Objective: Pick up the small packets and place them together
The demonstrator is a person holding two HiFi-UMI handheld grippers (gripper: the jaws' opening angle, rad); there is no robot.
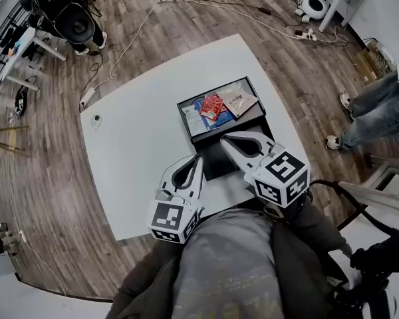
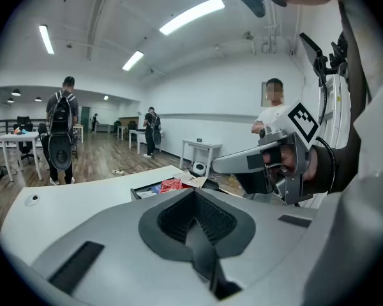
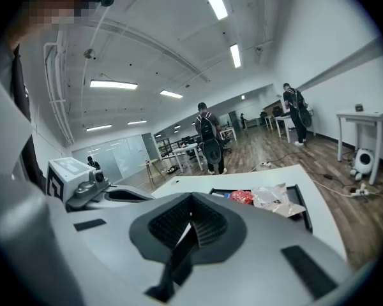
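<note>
- Left tool (image 1: pixel 198 161): jaws pressed together, nothing between them. It hovers over the near part of the table (image 1: pixel 136 138), just left of a dark flat piece (image 1: pixel 216 165).
- Right tool (image 1: pixel 225 140): jaws pressed together and empty. The tip sits at the near rim of the black tray (image 1: pixel 183 119); contact cannot be told.
- Small packets all lie in the tray: a red packet (image 1: pixel 211 106) in the middle, a tan packet (image 1: pixel 238 100) to its right, and blue packets (image 1: pixel 199 104) under the red one.
- The near table edge runs under both tool bodies.
- Broad white top lies left of the tray, with a small round object (image 1: pixel 96 119) near the far left edge.
- A person's legs (image 1: pixel 376 111) stand off the table's right side.
</note>
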